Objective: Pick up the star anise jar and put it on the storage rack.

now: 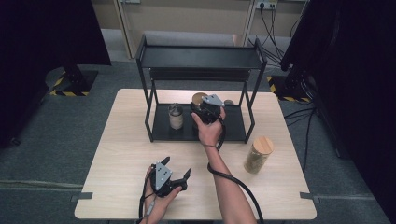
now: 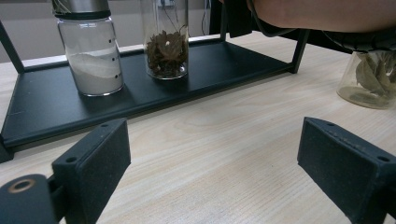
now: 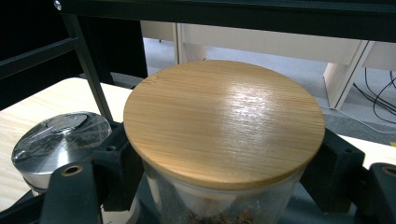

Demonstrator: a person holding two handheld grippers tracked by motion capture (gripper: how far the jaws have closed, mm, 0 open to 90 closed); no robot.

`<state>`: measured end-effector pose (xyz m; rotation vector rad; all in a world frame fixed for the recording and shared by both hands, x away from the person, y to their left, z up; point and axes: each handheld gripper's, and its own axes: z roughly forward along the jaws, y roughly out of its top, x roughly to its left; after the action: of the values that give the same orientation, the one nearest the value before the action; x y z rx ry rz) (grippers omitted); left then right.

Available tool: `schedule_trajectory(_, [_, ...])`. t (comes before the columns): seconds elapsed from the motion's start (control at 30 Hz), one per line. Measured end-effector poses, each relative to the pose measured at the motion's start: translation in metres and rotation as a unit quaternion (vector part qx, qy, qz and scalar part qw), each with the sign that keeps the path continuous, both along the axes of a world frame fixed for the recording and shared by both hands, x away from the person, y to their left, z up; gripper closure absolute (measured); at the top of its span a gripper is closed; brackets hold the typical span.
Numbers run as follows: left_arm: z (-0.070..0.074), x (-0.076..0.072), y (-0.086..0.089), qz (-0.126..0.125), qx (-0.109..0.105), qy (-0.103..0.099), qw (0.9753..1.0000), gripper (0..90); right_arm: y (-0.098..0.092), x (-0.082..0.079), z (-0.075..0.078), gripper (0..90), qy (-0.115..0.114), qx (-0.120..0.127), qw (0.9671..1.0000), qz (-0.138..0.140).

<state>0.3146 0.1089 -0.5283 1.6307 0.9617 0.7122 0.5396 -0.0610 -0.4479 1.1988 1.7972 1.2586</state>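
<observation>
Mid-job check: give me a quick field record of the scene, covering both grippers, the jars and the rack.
left gripper: open, over bare tabletop, holding nothing
right gripper: jaws either side of the wooden-lid jar, apparently gripping it
rack: black, two-level, on the wooden table
metal-cap jar: white powder, on the lower shelf
second wooden-lid jar: holds leaves, on the table right of the rack

Both forearms are showing bare, no sleeves. Each hand is carrying a black gripper topped by a grey three-cornered plate: the left gripper (image 1: pixel 176 174) and the right gripper (image 1: pixel 203 110). Thick black cables (image 1: pixel 233 179) are trailing from them. The rectangular jaw pads are showing a grainy face and small round screw holes.
</observation>
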Motion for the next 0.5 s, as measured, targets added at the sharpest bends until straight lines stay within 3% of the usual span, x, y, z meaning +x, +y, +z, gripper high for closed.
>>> schedule_trajectory(0.5, [0.0, -0.0003, -0.0005, 0.0, 0.002, 0.0, 1.0, 8.9, -0.0022, -0.004, 0.0059, 7.8, 0.004, 0.009, 0.9999, 0.009])
